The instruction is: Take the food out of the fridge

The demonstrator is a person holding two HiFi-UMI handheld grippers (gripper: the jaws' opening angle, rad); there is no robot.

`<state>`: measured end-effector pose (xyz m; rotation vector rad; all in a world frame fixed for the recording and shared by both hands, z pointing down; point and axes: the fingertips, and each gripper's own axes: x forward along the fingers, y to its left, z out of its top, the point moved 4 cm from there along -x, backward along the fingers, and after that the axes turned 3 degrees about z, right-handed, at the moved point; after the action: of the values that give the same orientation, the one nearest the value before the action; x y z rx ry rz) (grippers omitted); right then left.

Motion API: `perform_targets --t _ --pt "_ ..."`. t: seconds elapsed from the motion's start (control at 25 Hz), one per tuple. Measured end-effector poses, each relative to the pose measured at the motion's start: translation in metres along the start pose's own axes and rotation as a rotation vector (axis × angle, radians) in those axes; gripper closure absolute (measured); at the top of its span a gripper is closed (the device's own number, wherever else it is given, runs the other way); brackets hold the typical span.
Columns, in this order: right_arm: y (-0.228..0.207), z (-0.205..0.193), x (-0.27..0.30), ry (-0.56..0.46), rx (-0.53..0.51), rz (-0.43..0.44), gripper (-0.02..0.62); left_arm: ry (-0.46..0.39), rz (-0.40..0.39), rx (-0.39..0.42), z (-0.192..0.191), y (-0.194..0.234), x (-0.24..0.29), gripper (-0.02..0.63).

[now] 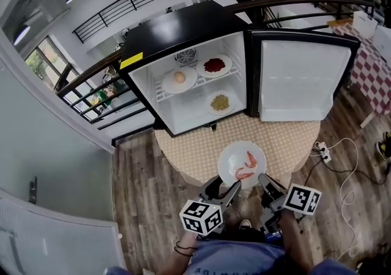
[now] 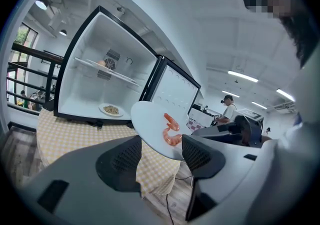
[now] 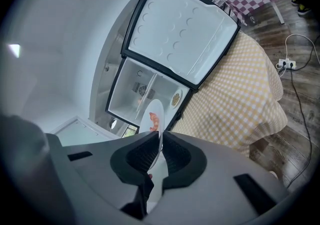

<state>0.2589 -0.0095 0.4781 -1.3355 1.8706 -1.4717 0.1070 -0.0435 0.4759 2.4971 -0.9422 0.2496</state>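
A white plate with pink shrimp hangs over the near edge of the round yellow-checked table. My right gripper is shut on the plate's near right rim; in the right gripper view the plate stands edge-on between the pads. My left gripper is open at the near left rim, its jaws wide on either side of the plate without pressing it. The open black fridge holds a plate with a pale round item, a plate of red food and a plate of yellowish food.
The fridge door stands swung open to the right. A power strip with white cables lies on the wooden floor at the right. A red-checked table is at the far right. A person stands in the background.
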Motion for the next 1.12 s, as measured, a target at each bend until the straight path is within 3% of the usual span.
perform_targets --t 0.44,1.12 --pt "0.013 -0.027 0.011 -0.031 0.013 -0.037 0.561 0.014 -0.03 0.026 0.004 0.021 -0.022 0.344" --pt "0.05 -0.136 0.028 -0.095 0.003 -0.102 0.561 0.034 -0.117 0.008 -0.014 0.078 -0.114 0.344"
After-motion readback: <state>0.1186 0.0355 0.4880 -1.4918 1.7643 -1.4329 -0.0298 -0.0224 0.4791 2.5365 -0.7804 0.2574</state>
